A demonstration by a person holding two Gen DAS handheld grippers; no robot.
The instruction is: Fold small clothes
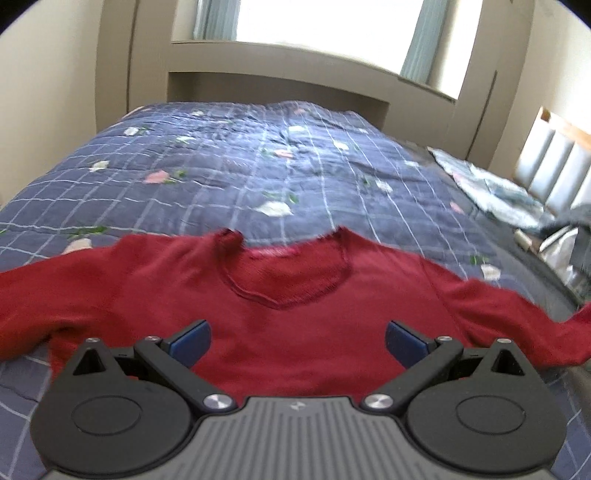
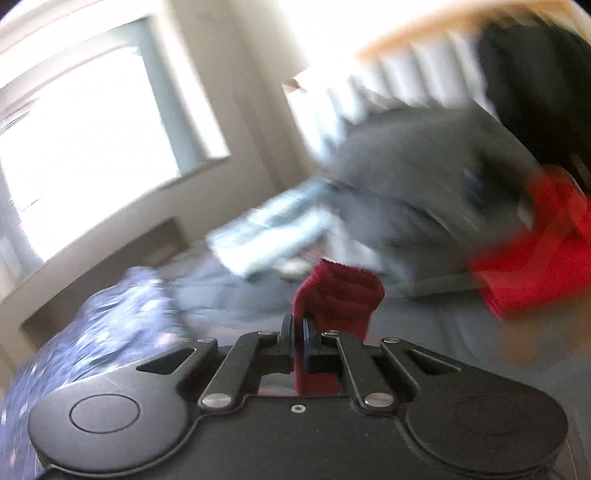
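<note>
Red sweater (image 1: 295, 332): spread flat on the blue quilt (image 1: 221, 166).
Left gripper (image 1: 297, 341): held wide open above the sweater.
Right gripper (image 2: 298, 334): closed tight on the sweater's red cuff (image 2: 338, 291).

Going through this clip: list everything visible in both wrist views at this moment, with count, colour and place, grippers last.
Sweater: one, dark red, spread flat on the bed, neckline away from the camera, a sleeve out to each side.
Sleeve cuff: one, dark red, pinched in the right gripper.
Quilt: one, navy with pale grid and flowers, covering the bed.
Pale cloth: one pile, light blue-white, at the quilt's right edge.
Red item: one, bright red, far right, blurred.
Window: one, bright, beyond the bed.
Left gripper: black, blue pads, open over the sweater.
Right gripper: black, shut on the cuff.
</note>
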